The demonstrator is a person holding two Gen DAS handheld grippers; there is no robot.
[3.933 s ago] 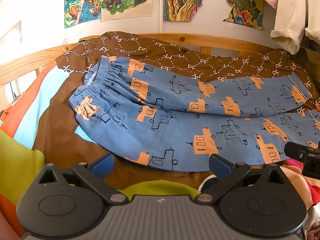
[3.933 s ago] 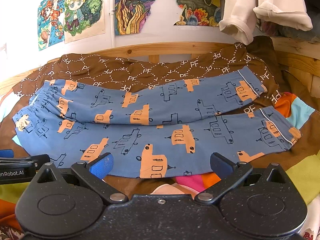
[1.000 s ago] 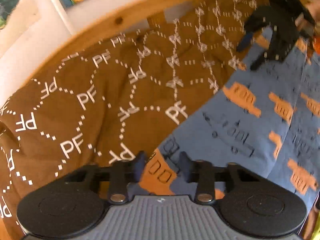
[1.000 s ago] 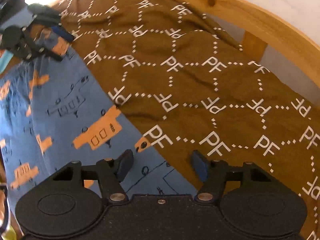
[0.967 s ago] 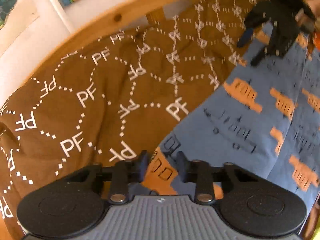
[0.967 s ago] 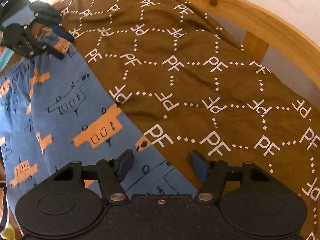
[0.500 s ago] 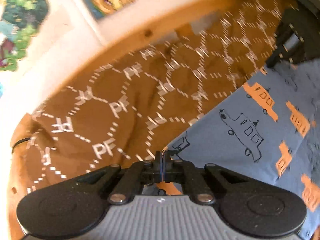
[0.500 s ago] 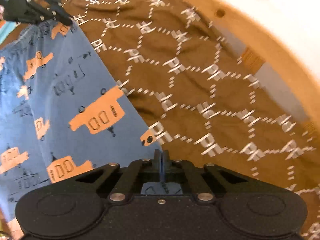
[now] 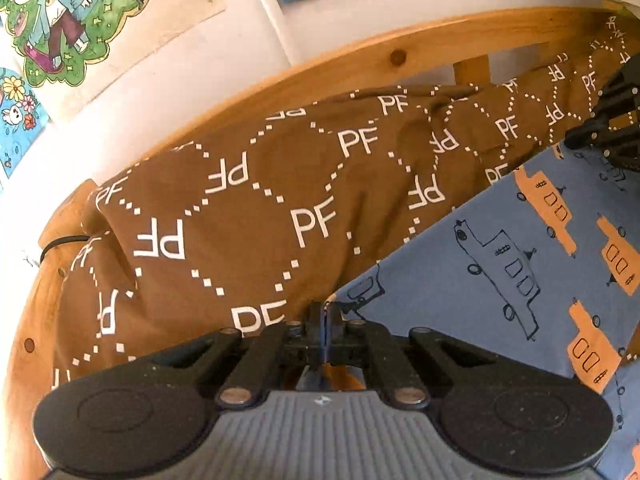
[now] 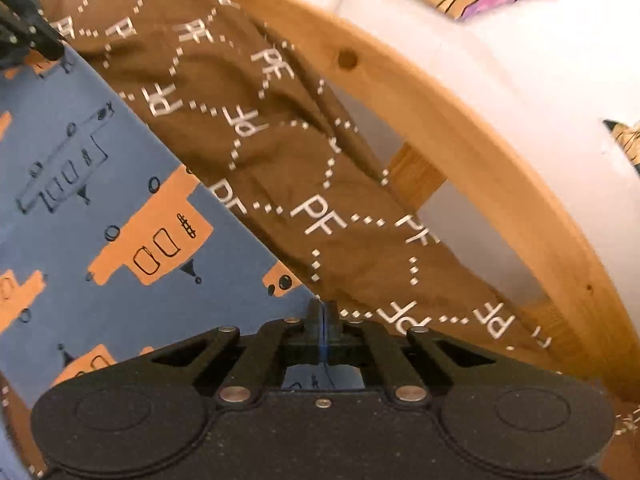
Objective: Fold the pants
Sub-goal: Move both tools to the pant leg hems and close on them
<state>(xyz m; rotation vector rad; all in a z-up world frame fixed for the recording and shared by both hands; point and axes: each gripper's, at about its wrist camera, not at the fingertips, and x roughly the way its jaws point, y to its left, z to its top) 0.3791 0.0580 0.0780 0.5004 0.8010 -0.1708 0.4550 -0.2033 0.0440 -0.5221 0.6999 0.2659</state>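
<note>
**A:** Status on the pants (image 9: 520, 248)?

**B:** Blue printed cotton, lying on the brown PF blanket (image 9: 240, 200) by the wooden bed rail (image 9: 400, 56). Far long edge is pinched at two spots. Left gripper (image 9: 325, 316) has its fingers pressed together on the hem at one end; blue and orange cloth shows between and behind the pads. Right gripper (image 10: 322, 312) does the same further along that edge, fingers together on a thin blue layer.

**A:** Can each see the other?

**B:** Yes. The right one shows at the far right of the left view, sitting on the same edge. The left one shows at the top left of the right view.

**A:** How will it handle?

**B:** My read: light, limp, no stiffness. It will sag between the two pinch points and drape wherever it lands. Not slippery, not fragile. Thin hem, so the bite is shallow; a jerk could pull it out.

**A:** Grab points OK?

**B:** Edge grips look right for carrying the far leg over onto the near one. Keep the span taut so the fold line stays straight. Can't tell if either bite has caught the blanket too.

**A:** Risk?

**B:** Uneven lift skews the fold.
</note>
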